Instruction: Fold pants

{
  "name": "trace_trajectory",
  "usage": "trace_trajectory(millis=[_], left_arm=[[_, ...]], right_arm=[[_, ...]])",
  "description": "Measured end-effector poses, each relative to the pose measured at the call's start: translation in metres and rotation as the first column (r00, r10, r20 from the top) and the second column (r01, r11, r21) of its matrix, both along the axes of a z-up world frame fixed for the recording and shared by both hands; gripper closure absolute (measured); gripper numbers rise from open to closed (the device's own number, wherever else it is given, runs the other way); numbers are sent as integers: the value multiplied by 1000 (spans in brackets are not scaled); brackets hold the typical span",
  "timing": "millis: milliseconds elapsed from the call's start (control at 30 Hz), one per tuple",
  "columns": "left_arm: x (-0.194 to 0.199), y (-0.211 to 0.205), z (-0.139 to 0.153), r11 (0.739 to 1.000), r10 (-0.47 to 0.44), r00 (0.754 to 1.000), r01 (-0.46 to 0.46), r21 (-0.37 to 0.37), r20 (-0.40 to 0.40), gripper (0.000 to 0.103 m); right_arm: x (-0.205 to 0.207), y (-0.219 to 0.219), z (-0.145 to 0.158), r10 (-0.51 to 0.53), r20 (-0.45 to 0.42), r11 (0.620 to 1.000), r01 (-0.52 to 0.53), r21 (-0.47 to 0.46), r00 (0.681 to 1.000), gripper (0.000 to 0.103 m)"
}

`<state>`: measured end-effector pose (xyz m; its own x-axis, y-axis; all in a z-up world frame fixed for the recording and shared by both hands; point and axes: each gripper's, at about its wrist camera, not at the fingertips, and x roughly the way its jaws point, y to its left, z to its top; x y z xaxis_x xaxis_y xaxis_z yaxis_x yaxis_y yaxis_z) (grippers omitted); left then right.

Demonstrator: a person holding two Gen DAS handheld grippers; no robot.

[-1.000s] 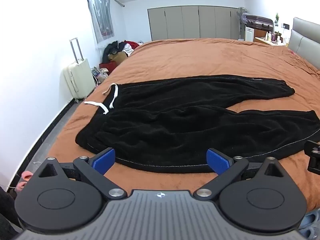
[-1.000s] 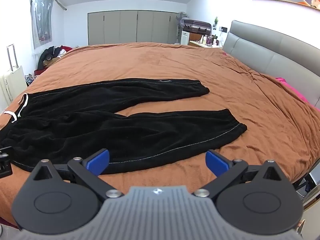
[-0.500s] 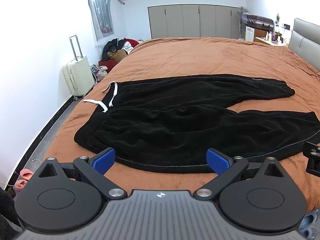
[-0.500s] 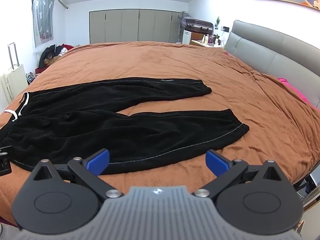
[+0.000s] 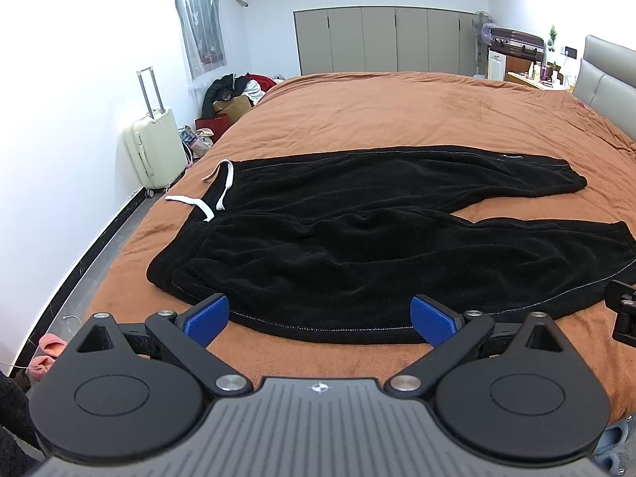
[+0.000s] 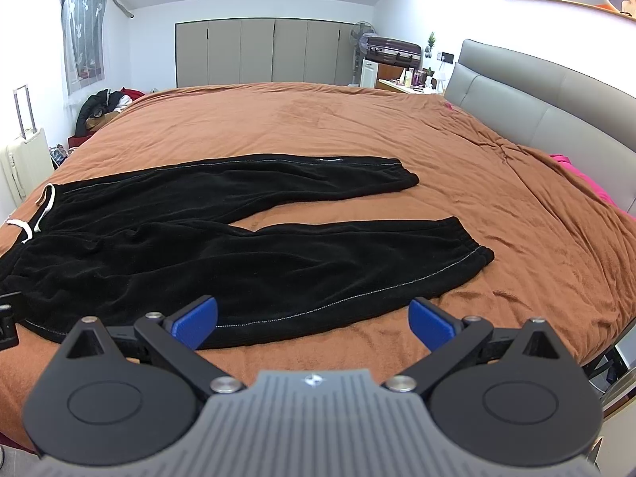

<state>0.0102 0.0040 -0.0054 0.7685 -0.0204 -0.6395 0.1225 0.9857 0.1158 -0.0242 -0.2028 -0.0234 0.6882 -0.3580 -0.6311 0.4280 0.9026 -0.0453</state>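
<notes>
- The bed (image 6: 357, 127) with the brown cover is taking up most of both views, and everything is happening on it.
- The pants (image 5: 377, 238) are lying flat and unfolded across the near half of the bed, waistband out at 9 o'clock and the cuffs pointing toward 3 o'clock. The two legs are splaying apart in a V, with bare cover showing between them.
- So I'm guessing we're sitting right at the start: nothing is folded yet, both tools are just lining up over the near leg's edge.
- The left gripper (image 5: 320, 314) is hovering over the near side seam toward the waist end, fingers spread wide, holding nothing.
- The right gripper (image 6: 314, 318) is hovering further along the near leg (image 6: 318, 262), fingers also spread wide and empty.
- Next move probably calls for dropping both onto that near seam, pinching it, and carrying the near leg over onto the far leg (image 6: 258, 179).
- The white drawstring (image 5: 210, 194) is trailing loose off the waistband at about 10 o'clock, and could be worth tucking in.
</notes>
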Motion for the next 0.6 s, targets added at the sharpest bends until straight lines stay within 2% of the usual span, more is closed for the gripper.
trace_trajectory(millis=[600], left_arm=[[0, 1, 0, 1000, 4, 1000, -4, -2, -4, 0]], right_arm=[[0, 1, 1, -3, 0, 1000, 3, -3, 1000, 5]])
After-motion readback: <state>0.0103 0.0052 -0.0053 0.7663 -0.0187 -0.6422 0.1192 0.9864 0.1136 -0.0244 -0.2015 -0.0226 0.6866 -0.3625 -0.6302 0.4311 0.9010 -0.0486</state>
